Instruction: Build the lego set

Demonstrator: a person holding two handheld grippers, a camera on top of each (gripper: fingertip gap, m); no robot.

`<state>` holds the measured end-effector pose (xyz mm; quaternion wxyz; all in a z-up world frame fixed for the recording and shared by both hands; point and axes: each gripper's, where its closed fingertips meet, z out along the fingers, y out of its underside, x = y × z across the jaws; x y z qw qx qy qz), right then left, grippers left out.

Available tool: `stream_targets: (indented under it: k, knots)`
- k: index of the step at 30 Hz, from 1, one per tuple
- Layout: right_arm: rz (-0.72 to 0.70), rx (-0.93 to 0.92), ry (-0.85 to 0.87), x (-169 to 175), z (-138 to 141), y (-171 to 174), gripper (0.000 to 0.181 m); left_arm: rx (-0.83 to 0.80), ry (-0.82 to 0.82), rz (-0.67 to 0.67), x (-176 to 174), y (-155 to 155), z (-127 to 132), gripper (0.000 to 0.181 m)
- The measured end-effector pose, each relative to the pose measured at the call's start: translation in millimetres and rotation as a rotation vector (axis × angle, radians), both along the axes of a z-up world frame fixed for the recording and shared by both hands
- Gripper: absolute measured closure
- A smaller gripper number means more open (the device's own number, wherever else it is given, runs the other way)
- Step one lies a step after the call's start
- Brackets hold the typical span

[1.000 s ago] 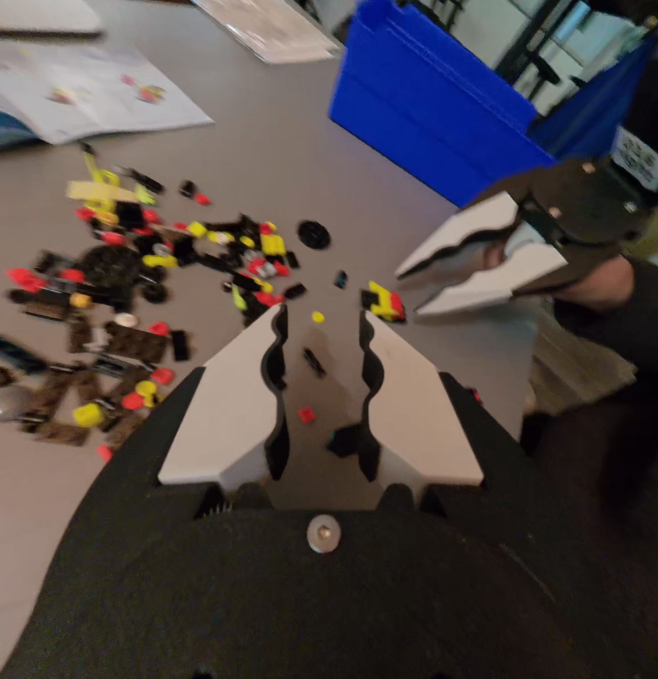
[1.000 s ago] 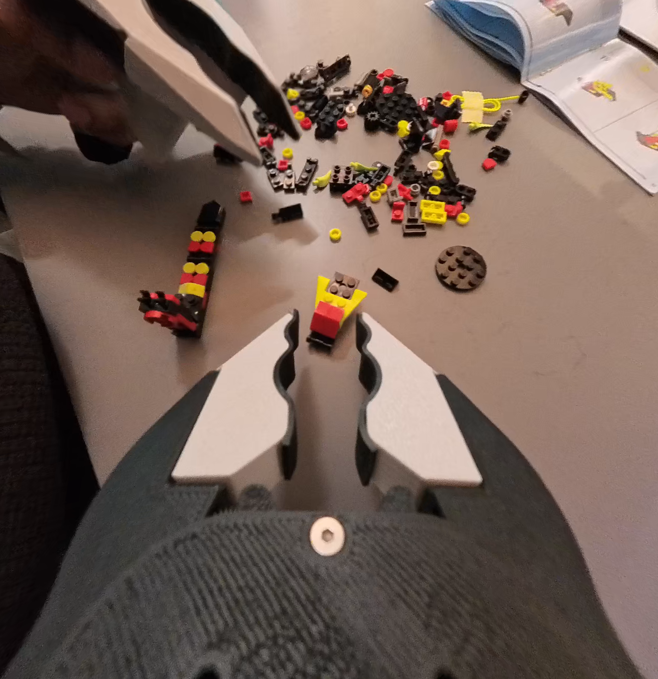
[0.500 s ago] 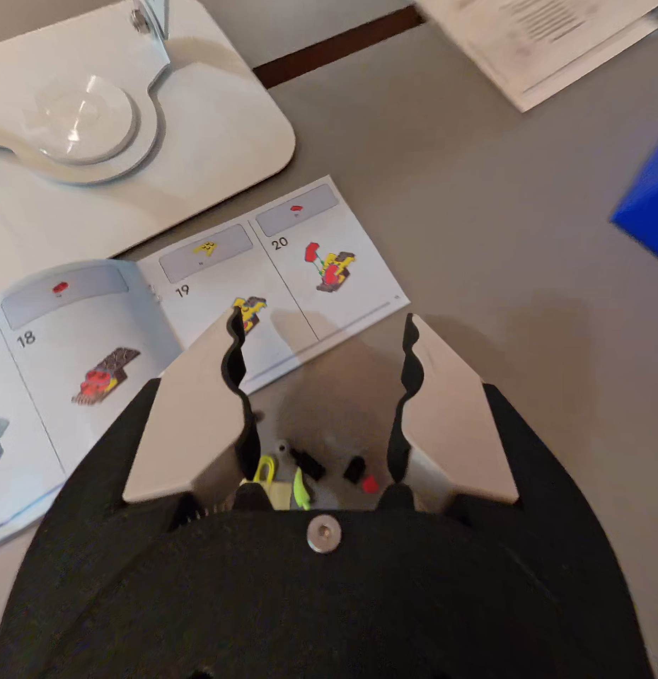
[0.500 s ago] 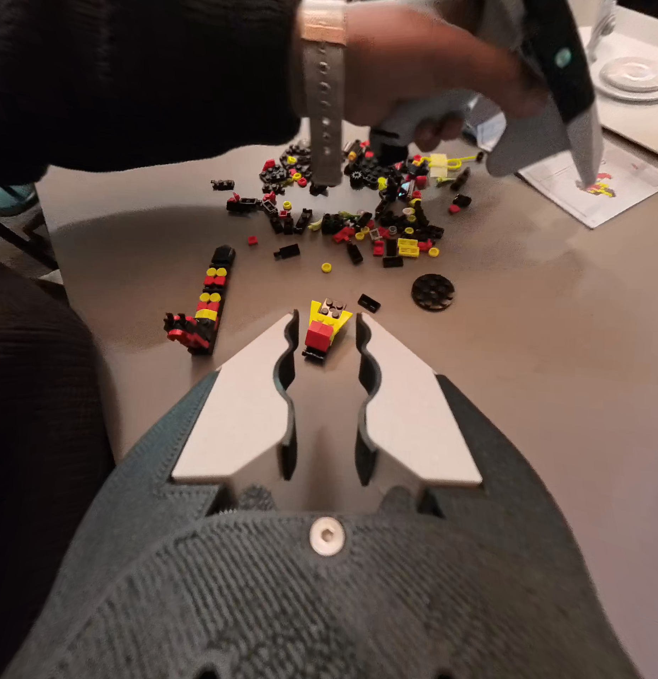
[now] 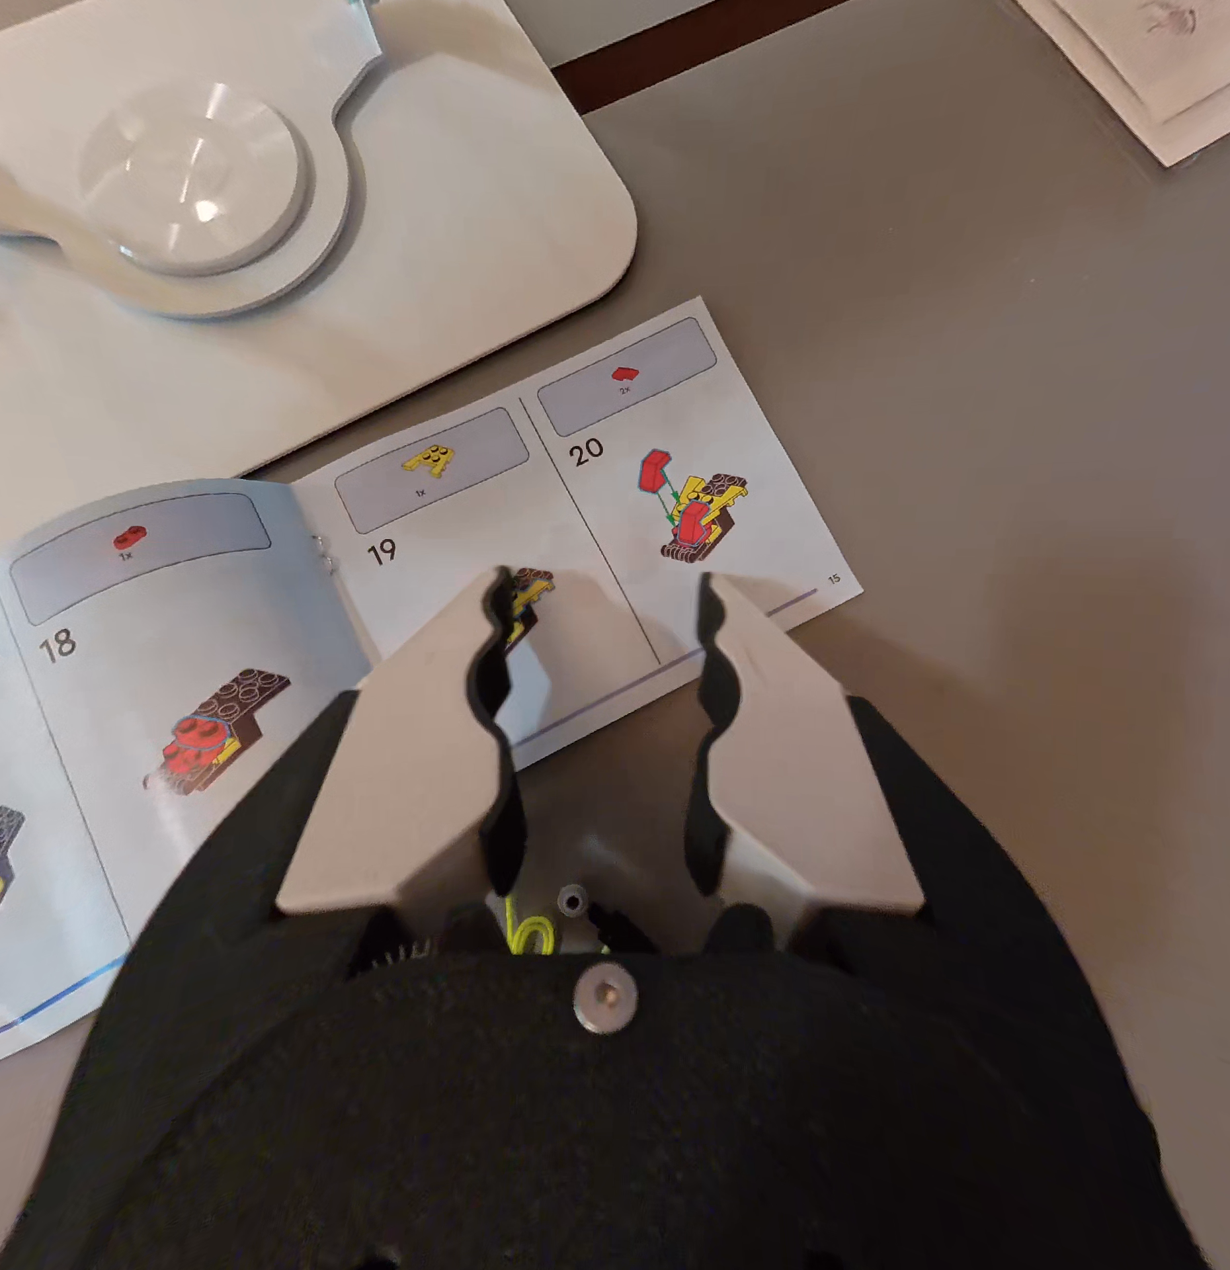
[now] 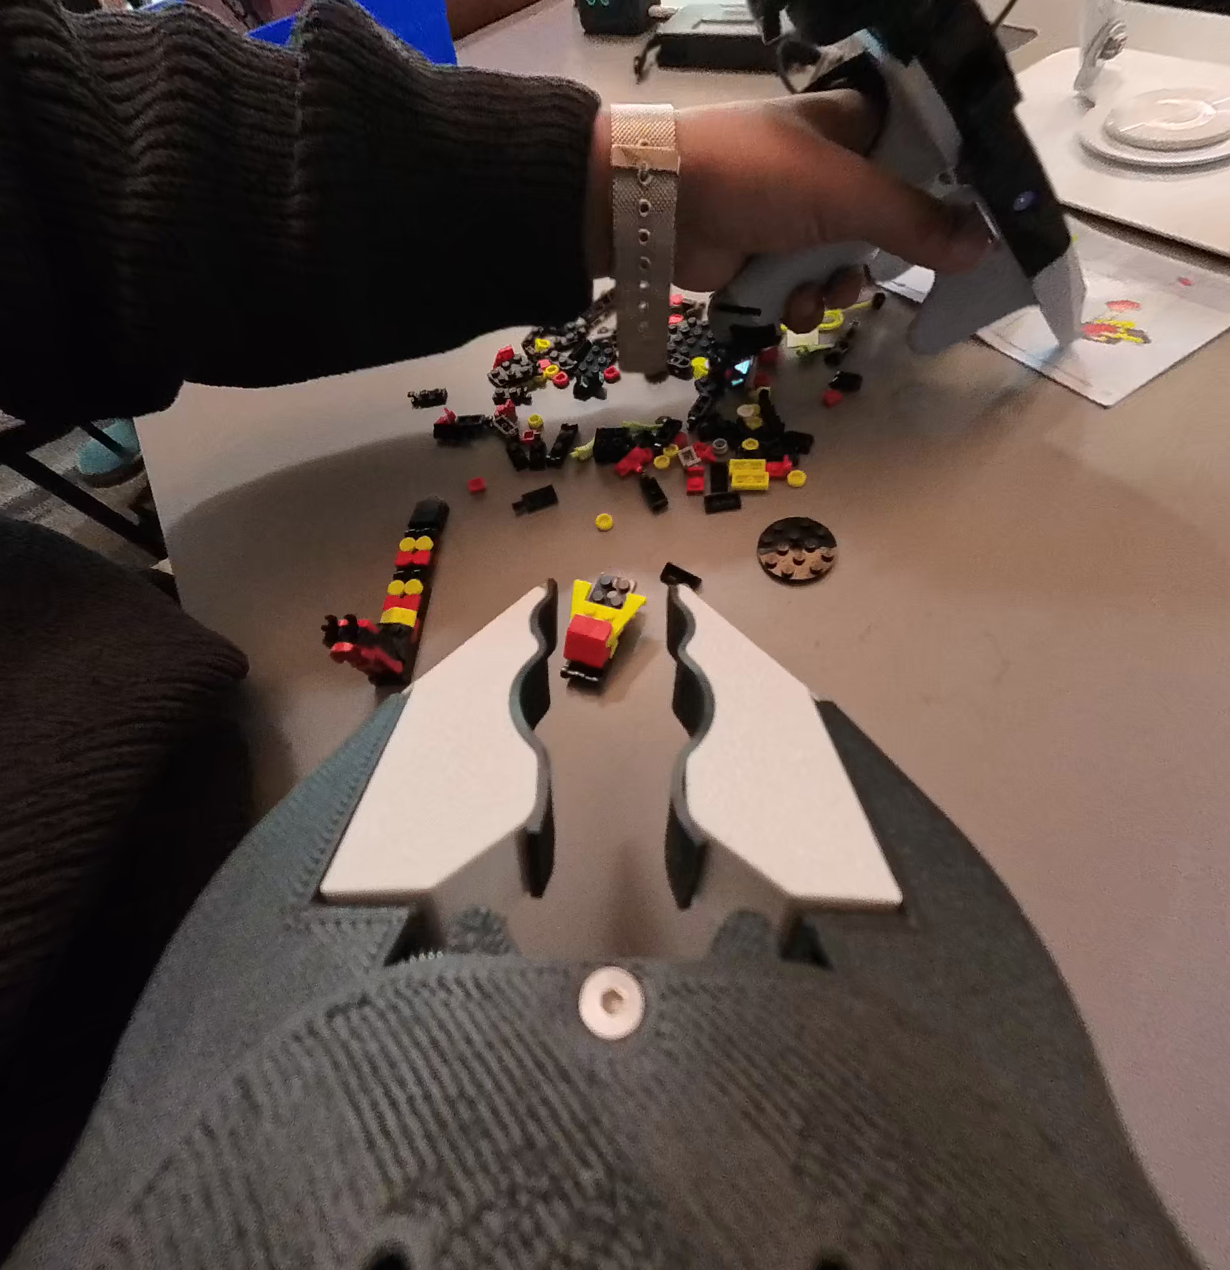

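- Your worktop (image 6: 1011,687) is a plain grey-brown sheet. It looks smooth, so I'd expect small bricks to skid on it when nudged. Beyond it the room shows only a blue bin, dark gear at the far edge, and a white stand base (image 5: 461,206) beside the booklet.
- The instruction booklet (image 5: 667,426) lies open and flat. Your left tongs (image 5: 602,584) hang over its right-hand page, empty, with the jaws wide apart. The risk here is that a tip dipping onto the paper drags the page or flips it shut, losing your place.
- The loose brick pile (image 6: 667,426) sits under your left wrist and sleeve (the watch strap hangs low over it). Pulling that arm back carelessly could sweep pieces across the worktop or off the edge.
- A long black, red and yellow strip assembly (image 6: 399,598) lies well to the left of your right tongs, apart from everything else.
- Your right tongs (image 6: 609,598) are parted and hold nothing.
- The small yellow-and-red sub-build (image 6: 598,632) rests on the worktop between their tips, touched by neither. Closing off-centre would likely pinch the yellow wedge and twist or pop the red brick loose.
- A round black plate (image 6: 796,550) and a tiny black piece (image 6: 681,574) sit just beside the right tip, easy to knock away.
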<state>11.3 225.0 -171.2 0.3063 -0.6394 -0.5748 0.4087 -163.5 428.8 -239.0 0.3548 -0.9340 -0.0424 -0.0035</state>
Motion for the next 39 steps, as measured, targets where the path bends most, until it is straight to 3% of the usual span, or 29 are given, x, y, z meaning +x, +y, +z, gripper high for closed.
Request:
stream_targets:
  k: [6,12,15,16,18,19,21,23,35,39]
  knots:
    - [-0.014,-0.015,-0.007,0.5,-3.4,4.0,0.150,0.003,-0.053,-0.019,7.2,1.5,-0.4,0.180]
    - [-0.015,-0.008,-0.018,0.1,-6.1,4.5,0.151,0.016,-0.128,0.016,2.6,1.9,2.4,0.181]
    - [-0.016,-0.009,-0.020,0.1,-6.9,4.8,0.151,0.085,-0.164,0.030,-1.5,3.8,16.6,0.181]
    - [-0.017,-0.011,-0.021,0.1,-7.3,5.1,0.151,0.108,-0.172,0.018,0.5,4.8,21.6,0.173]
    - [-0.016,-0.014,-0.022,-0.3,-7.9,5.0,0.151,0.103,-0.183,-0.051,13.6,5.5,22.4,0.125]
    - [-0.015,-0.016,-0.022,-0.5,-8.2,4.9,0.151,0.087,-0.173,-0.071,18.6,5.8,19.4,0.112]
    - [-0.012,-0.018,-0.024,-0.6,-8.7,4.4,0.151,0.070,-0.118,-0.094,22.9,8.0,12.8,0.094]
    - [-0.014,-0.014,-0.025,0.1,-8.6,4.8,0.151,0.045,-0.048,-0.089,20.0,9.7,4.4,0.089]
    - [-0.016,-0.038,-0.008,0.9,-5.4,5.9,0.152,0.007,0.053,-0.055,4.6,11.0,-2.0,0.114]
    - [-0.018,-0.041,-0.008,1.0,-5.5,6.3,0.152,-0.007,0.070,-0.074,4.6,11.0,-1.2,0.143]
